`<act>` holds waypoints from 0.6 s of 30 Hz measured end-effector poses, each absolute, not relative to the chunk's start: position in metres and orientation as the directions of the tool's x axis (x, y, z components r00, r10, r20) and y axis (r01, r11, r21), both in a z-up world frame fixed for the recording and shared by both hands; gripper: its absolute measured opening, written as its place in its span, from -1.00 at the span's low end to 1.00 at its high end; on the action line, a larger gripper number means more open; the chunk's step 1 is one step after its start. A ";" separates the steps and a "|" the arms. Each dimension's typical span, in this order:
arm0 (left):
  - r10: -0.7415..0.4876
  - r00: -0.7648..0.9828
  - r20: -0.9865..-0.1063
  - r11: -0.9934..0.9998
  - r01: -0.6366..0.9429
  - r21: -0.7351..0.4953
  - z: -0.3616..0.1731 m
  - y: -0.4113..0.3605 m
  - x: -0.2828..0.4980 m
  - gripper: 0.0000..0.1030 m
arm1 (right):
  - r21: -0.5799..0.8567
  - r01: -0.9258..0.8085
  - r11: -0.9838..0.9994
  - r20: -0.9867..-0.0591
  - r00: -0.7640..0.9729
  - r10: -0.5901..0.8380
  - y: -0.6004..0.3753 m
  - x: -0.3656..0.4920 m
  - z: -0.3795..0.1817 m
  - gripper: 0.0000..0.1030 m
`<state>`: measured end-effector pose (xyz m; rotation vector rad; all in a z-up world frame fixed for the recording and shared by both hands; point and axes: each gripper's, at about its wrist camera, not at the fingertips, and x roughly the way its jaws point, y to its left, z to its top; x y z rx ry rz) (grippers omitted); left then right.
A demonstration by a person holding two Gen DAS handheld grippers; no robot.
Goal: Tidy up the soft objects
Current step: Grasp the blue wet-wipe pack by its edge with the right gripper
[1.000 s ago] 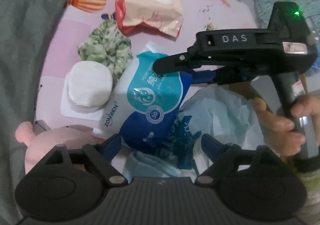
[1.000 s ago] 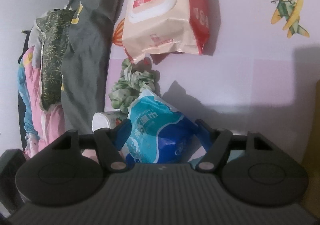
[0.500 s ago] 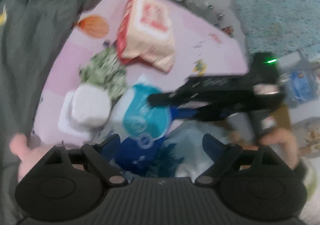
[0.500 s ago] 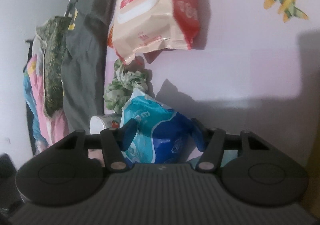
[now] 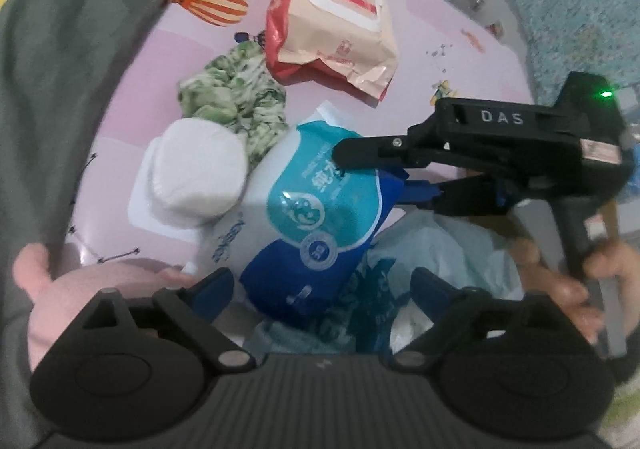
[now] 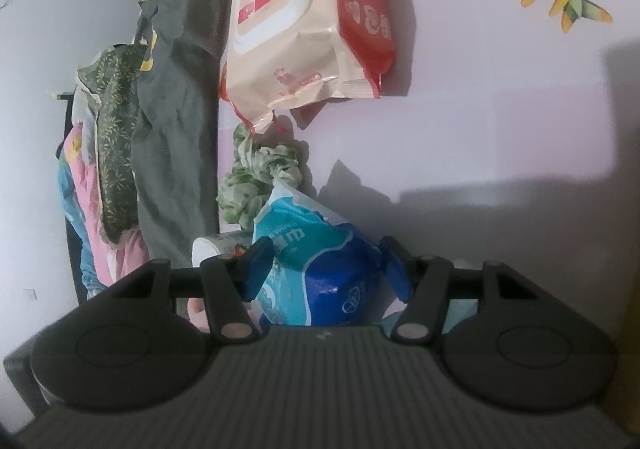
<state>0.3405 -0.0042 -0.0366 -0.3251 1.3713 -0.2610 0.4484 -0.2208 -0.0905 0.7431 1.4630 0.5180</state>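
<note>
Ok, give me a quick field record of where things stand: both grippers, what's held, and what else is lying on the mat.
right gripper: shut on the blue tissue pack, one pad on each side
left gripper: jaws opening, wide, above the pack's dark blue end, pads not pressing it
beside pack: white round pad packet, green scrunchie
farther up the mat: red and beige wipes pack
mat edge: grey garment
under pack: pale blue plastic bag
surface: pink play mat

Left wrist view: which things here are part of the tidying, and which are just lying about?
In the job:
blue tissue pack, clamped in right tongs
left tongs, opening
plastic bag

Lying about:
red wipes pack
green cloth
white pads
pink plush
grey garment
</note>
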 end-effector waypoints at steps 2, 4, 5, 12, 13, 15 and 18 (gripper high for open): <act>-0.352 0.174 -0.920 0.934 -0.002 -0.358 -0.039 -0.011 0.343 0.89 | 0.719 0.120 0.684 -0.693 0.062 0.718 -0.220 0.448 -0.091 0.16; -0.350 0.182 -0.919 0.934 -0.005 -0.357 -0.040 -0.015 0.342 0.91 | 0.715 0.120 0.689 -0.698 0.060 0.714 -0.220 0.449 -0.092 0.16; -0.355 0.193 -0.915 0.932 -0.008 -0.363 -0.040 -0.016 0.342 0.91 | 0.716 0.118 0.688 -0.697 0.062 0.715 -0.219 0.449 -0.092 0.16; -0.464 0.274 -0.843 0.871 -0.036 -0.491 -0.029 -0.004 0.332 0.85 | 0.731 0.082 0.677 -0.682 0.121 0.722 -0.217 0.442 -0.078 -0.14; -0.497 0.285 -0.820 0.849 -0.035 -0.527 -0.026 -0.002 0.331 0.78 | 0.744 0.077 0.664 -0.668 0.128 0.733 -0.218 0.440 -0.073 -0.24; -0.541 0.318 -0.779 0.818 -0.017 -0.575 -0.016 0.001 0.328 0.77 | 0.760 0.061 0.647 -0.649 0.140 0.748 -0.220 0.438 -0.062 -0.30; -0.547 0.347 -0.762 0.811 -0.006 -0.585 -0.007 0.002 0.322 0.72 | 0.744 0.021 0.668 -0.663 0.149 0.733 -0.212 0.432 -0.048 -0.35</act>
